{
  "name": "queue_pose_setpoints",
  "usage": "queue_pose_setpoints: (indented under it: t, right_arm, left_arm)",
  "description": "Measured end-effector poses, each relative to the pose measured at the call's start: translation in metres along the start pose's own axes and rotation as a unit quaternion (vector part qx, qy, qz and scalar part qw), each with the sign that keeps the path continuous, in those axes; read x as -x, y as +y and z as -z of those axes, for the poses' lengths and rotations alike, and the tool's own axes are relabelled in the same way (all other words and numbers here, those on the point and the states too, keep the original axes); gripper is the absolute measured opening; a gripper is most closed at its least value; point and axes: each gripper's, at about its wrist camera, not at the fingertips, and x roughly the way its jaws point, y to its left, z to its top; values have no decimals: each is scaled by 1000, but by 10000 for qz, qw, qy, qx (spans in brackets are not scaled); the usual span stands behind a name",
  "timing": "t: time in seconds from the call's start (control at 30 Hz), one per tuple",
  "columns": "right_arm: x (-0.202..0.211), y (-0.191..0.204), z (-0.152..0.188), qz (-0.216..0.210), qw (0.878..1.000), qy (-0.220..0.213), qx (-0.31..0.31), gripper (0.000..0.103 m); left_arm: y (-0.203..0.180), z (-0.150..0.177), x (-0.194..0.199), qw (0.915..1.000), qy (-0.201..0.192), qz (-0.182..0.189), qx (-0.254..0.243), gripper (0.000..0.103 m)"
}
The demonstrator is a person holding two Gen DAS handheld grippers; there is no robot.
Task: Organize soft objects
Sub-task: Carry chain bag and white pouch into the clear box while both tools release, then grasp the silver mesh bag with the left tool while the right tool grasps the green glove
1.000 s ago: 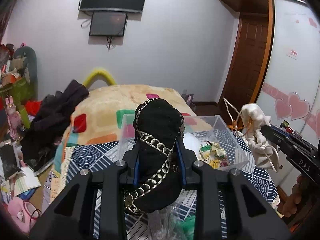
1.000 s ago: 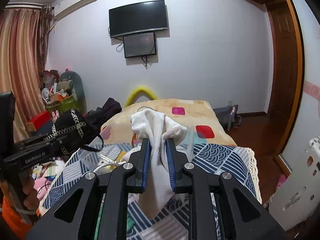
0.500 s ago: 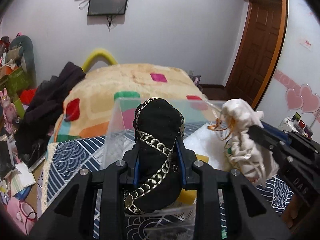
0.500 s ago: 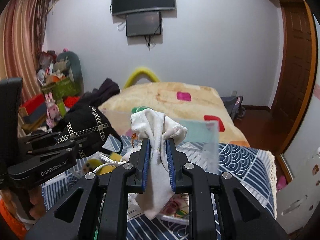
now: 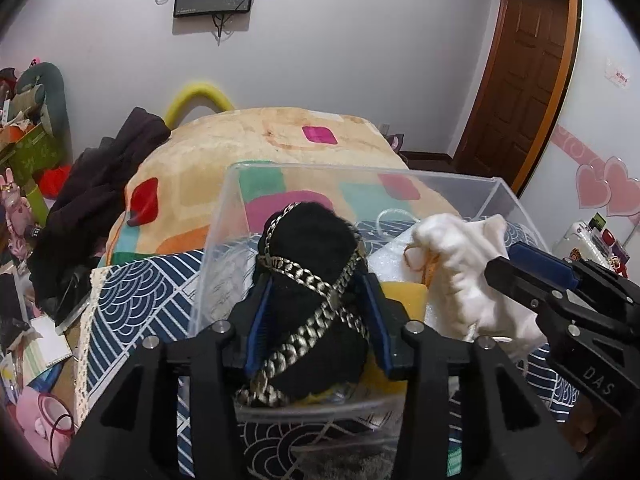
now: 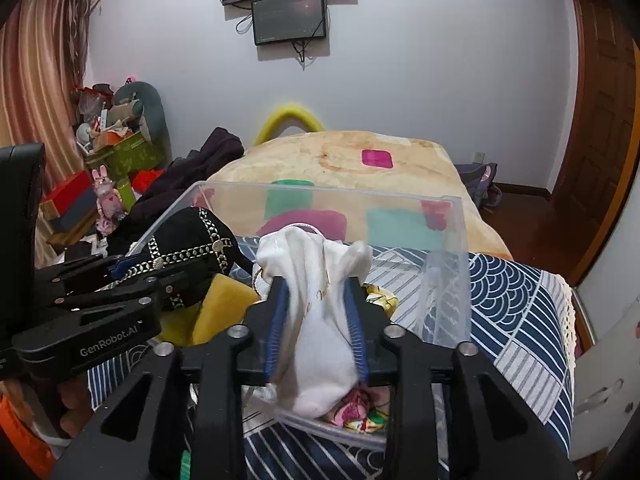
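My left gripper point(image 5: 314, 312) is shut on a black cloth with gold chain trim point(image 5: 316, 292) and holds it over the clear plastic box point(image 5: 360, 172). My right gripper point(image 6: 316, 320) is shut on a white cloth point(image 6: 316, 344) and holds it just inside the box point(image 6: 328, 194). In the left wrist view the white cloth point(image 5: 460, 264) hangs at the right, beside the black one. In the right wrist view the black cloth point(image 6: 192, 252) is at the left. A yellow sponge point(image 6: 224, 304) and floral fabric point(image 6: 360, 412) lie in the box.
The box stands on a blue and white patterned cloth point(image 6: 512, 320) on a bed with a patchwork blanket point(image 5: 248, 152). Dark clothes point(image 5: 96, 192) lie at the bed's left. Toys and boxes point(image 6: 108, 152) crowd the left. A wooden door point(image 5: 520, 80) is at the right.
Both grippers have moved forward and down with their cloths, from in front of the box to over and into it. The jaws have widened a little around both cloths.
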Motion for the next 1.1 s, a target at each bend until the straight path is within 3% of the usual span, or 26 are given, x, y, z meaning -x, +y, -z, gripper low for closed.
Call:
queue_pose_setpoints:
  t: [0.1, 0.4, 0.5, 0.57, 0.83, 1.1]
  right_arm:
    - [10, -2, -1, 25, 9999, -123, -2, 43]
    - [47, 1, -7, 10, 9984, -557, 1, 55]
    - [60, 5, -4, 29, 9975, -700, 50, 61]
    - [66, 9, -1, 17, 9971, -753, 97, 61]
    - [79, 25, 24, -9, 9971, -728, 242, 64]
    - [60, 43, 60, -165, 9993, -246, 249, 65]
  left_arm:
    - [-1, 0, 13, 9999, -118, 50, -1, 55]
    - [-12, 4, 67, 9975, -646, -69, -263, 66]
    - [-14, 12, 85, 9956, -866, -142, -334, 77]
    - [-15, 20, 97, 9945, -968, -178, -351, 79]
    - [-14, 52, 111, 9962, -798, -98, -338, 82]
    - [-5, 90, 104, 9989, -387, -110, -240, 82]
